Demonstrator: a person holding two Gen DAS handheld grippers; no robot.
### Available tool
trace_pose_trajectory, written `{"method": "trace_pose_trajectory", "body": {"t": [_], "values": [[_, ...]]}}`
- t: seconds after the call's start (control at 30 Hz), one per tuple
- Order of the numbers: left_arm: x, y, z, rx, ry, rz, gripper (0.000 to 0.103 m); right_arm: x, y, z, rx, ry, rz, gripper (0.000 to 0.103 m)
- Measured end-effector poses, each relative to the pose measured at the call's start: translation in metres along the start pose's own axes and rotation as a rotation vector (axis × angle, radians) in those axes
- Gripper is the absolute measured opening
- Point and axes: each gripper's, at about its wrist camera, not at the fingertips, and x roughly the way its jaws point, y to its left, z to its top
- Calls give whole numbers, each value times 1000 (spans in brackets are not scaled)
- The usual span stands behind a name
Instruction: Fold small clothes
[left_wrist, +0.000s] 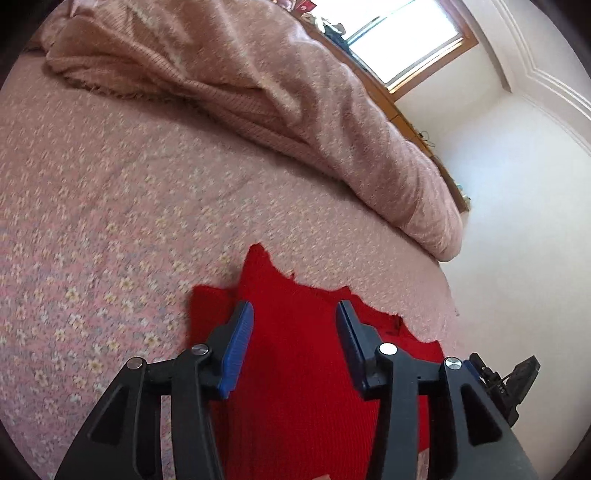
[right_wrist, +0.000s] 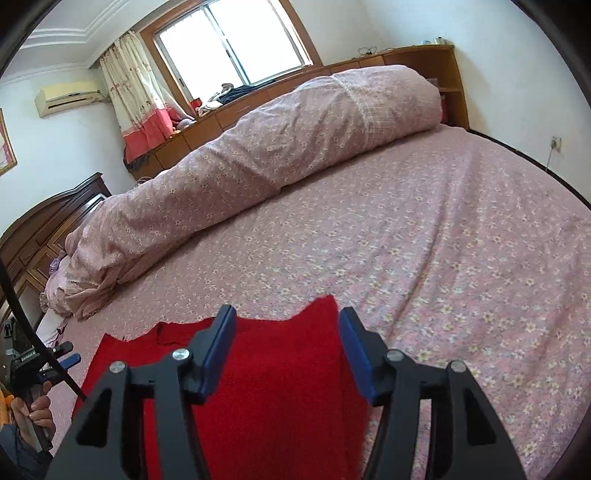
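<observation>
One red knit garment (left_wrist: 295, 350) lay at bottom centre of both views on the floral bedsheet (right_wrist: 424, 240), long axis running away from me toward the rolled quilt (right_wrist: 258, 147). My left gripper (left_wrist: 294, 325) and right gripper (right_wrist: 287, 332) hovered above it, tilted downward, fingers spread wide, gripping nothing.

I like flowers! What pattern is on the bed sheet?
The bed sheet is pink with little pale flowers all over. The right wrist view shows it best.
</observation>
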Motion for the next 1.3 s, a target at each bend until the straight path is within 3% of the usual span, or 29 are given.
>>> {"method": "trace_pose_trajectory", "body": {"t": [0.2, 0.3, 0.37, 0.47, 0.67, 0.8, 0.9, 1.17, 1.27, 1.3], "values": [[-1, 1, -13, 49, 26, 53, 39, -5, -24, -8, 13, 43, -28, 61], [-3, -5, -19, 99, 11, 79, 40, -6, -38, -13, 19, 77, -18, 79], [-5, -12, -24, 142, 8, 101, 40, -6, -47, -17, 41, 93, 0, 82], [-6, -24, -31, 190, 12, 104, 40, -2, -63, -24, 97, 152, 58, 82], [-1, -57, -59, 296, 26, 108, 40, 9, -76, -44, 179, 309, 271, 89], [15, -84, -74, 318, 62, 90, 40, 22, -66, -59, 125, 428, 294, 91], [23, -102, -83, 343, 75, 70, 40, 25, -61, -63, 96, 427, 297, 99], [38, -115, -112, 411, 108, 74, 40, 47, -64, -52, 162, 387, 435, 98], [39, -125, -115, 440, 114, 62, 40, 55, -52, -52, 89, 384, 437, 91], [40, -128, -115, 444, 120, 59, 40, 58, -48, -52, 76, 403, 439, 84]]}}
